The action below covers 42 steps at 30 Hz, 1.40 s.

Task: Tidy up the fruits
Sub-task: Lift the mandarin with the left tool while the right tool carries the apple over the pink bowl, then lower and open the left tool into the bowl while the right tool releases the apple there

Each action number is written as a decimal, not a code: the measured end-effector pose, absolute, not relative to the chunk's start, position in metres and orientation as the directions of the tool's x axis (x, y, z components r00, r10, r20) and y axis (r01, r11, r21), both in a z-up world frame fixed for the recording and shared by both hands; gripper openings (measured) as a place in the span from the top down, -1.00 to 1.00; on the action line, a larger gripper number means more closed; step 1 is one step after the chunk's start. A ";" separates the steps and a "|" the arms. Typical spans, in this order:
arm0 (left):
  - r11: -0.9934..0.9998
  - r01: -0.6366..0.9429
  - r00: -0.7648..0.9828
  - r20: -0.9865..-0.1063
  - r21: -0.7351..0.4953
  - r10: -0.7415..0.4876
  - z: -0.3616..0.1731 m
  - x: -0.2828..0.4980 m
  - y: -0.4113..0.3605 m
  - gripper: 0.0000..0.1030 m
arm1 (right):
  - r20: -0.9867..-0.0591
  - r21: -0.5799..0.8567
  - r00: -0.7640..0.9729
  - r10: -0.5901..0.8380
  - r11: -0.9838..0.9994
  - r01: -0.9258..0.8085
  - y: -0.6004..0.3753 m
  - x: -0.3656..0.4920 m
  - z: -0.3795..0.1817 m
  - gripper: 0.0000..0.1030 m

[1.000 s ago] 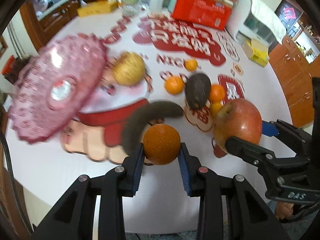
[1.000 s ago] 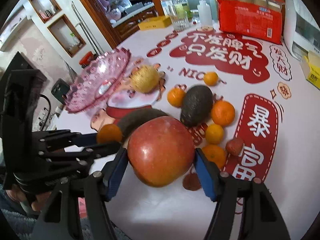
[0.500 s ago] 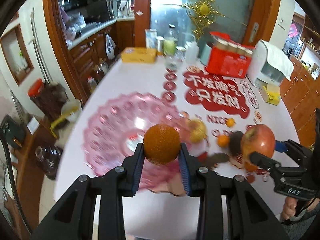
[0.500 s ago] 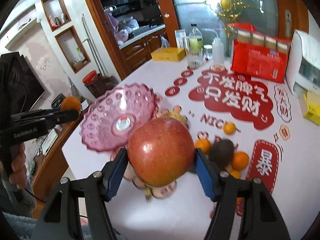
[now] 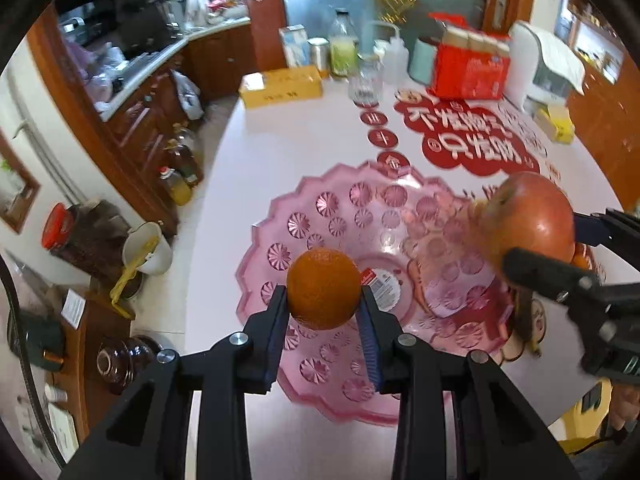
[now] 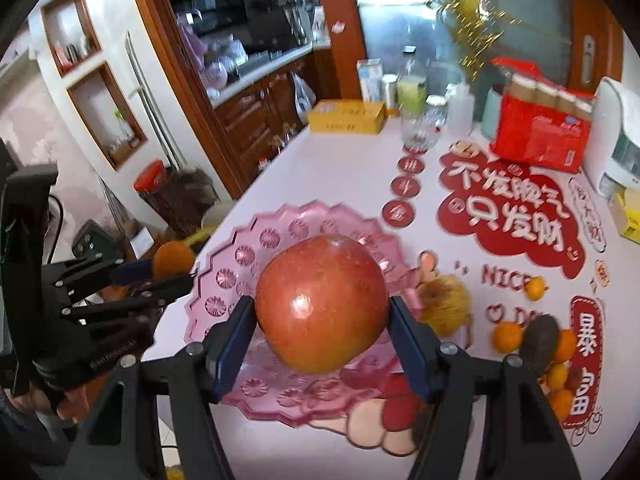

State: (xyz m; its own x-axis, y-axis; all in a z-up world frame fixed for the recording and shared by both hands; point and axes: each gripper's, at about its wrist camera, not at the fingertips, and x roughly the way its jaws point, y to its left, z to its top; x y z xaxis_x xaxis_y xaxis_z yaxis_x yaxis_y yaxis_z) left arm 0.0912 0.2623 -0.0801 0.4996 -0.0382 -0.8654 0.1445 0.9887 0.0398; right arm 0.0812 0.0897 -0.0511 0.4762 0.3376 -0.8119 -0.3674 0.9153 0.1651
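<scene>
While grippers pinch orange [image 5: 323,288] and apple [image 6: 322,309], pink dish [image 5: 384,216] rests on white table [image 5: 288,152].

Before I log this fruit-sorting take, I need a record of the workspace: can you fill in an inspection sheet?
Surface: white table with red festive printing.
Job's things: pink glass dish, nothing lying in it; orange and apple held above it; yellow fruit, avocado and small oranges on the table to the right of the dish.
Clutter: yellow box, red carton, bottles, white appliance at the far edge.
Grippers: left gripper shut on the orange; right gripper shut on the apple.
Cables: nothing seen.
Surroundings: wooden kitchen cabinets, jars on the floor.
</scene>
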 end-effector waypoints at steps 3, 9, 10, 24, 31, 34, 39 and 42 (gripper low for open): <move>0.981 0.185 0.474 -0.880 0.054 -0.041 -0.102 0.104 0.256 0.38 | -0.834 0.108 0.475 0.280 0.928 -0.356 0.108 0.083 -0.066 -0.30; 0.967 0.247 0.431 -0.901 0.061 -0.053 -0.135 0.119 0.242 0.38 | -0.855 0.082 0.470 0.221 0.951 -0.299 0.117 0.081 -0.090 -0.30; 0.966 0.252 0.420 -0.906 0.061 -0.052 -0.140 0.121 0.241 0.38 | -0.857 0.083 0.466 0.218 0.953 -0.291 0.118 0.081 -0.092 -0.30; 0.972 0.236 0.329 -0.942 0.013 -0.068 -0.181 0.134 0.247 0.37 | -0.893 0.096 0.408 0.190 0.966 -0.239 0.120 0.086 -0.127 -0.30; 0.976 0.217 0.290 -0.954 -0.009 -0.073 -0.198 0.135 0.254 0.37 | -0.915 0.090 0.363 0.176 0.966 -0.242 0.125 0.089 -0.144 -0.31; 0.978 0.210 0.278 -0.958 -0.017 -0.076 -0.202 0.134 0.259 0.34 | -0.927 0.088 0.335 0.168 0.966 -0.242 0.128 0.090 -0.151 -0.31; 0.977 0.214 0.292 -0.953 -0.013 -0.077 -0.200 0.130 0.260 0.25 | -0.941 0.070 0.305 0.145 0.967 -0.245 0.132 0.088 -0.163 -0.32; 0.980 0.199 0.309 -0.947 -0.025 -0.087 -0.193 0.130 0.263 -0.05 | -0.927 0.031 0.357 0.116 0.971 -0.236 0.132 0.083 -0.154 -0.32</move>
State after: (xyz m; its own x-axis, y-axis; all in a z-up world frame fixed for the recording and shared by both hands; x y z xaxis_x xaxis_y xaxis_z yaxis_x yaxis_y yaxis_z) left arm 0.1299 0.2630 -0.1934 0.3090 -0.0872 -0.9471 0.1992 0.9796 -0.0252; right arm 0.0835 0.1315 -0.1543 0.3570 0.1160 -0.9269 -0.2359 0.9713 0.0307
